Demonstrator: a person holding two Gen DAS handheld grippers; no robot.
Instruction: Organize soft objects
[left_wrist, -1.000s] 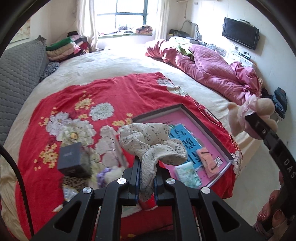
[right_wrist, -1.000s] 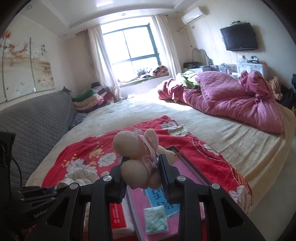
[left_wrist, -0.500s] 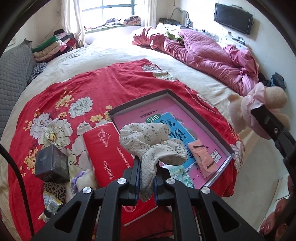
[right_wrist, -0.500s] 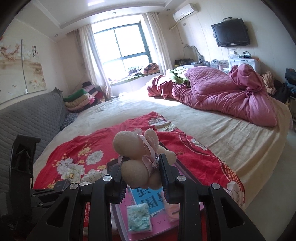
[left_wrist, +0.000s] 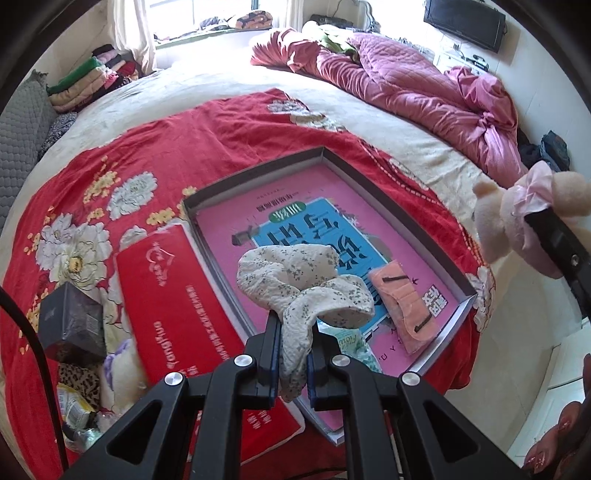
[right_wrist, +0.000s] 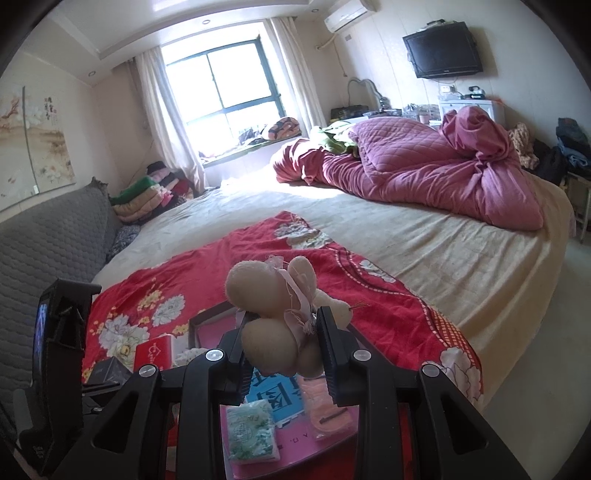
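My left gripper (left_wrist: 291, 343) is shut on a cream floral scrunchie (left_wrist: 295, 280), which hangs over the near part of a shallow grey-rimmed tray (left_wrist: 258, 168) with a pink bottom. In the tray lie a blue book (left_wrist: 317, 229), a pink cloth pouch (left_wrist: 404, 299) and a pale green tissue pack (right_wrist: 251, 430). My right gripper (right_wrist: 282, 345) is shut on a beige plush toy with a pink bow (right_wrist: 273, 295), held above the tray's near right side. The plush toy (left_wrist: 524, 218) also shows at the right edge of the left wrist view.
The tray sits on a red floral blanket (left_wrist: 166, 147) on a large bed. Left of the tray lie a red box (left_wrist: 177, 295), a dark box (left_wrist: 72, 321), a purple-and-white plush (left_wrist: 118, 373) and snack packets (left_wrist: 74, 406). A crumpled pink quilt (right_wrist: 424, 173) fills the bed's far right.
Both grippers have come down toward the bed. The left one, with the scrunchie, has shifted over the tray, which now looks larger. The plush toy has sunk closer to the tray.
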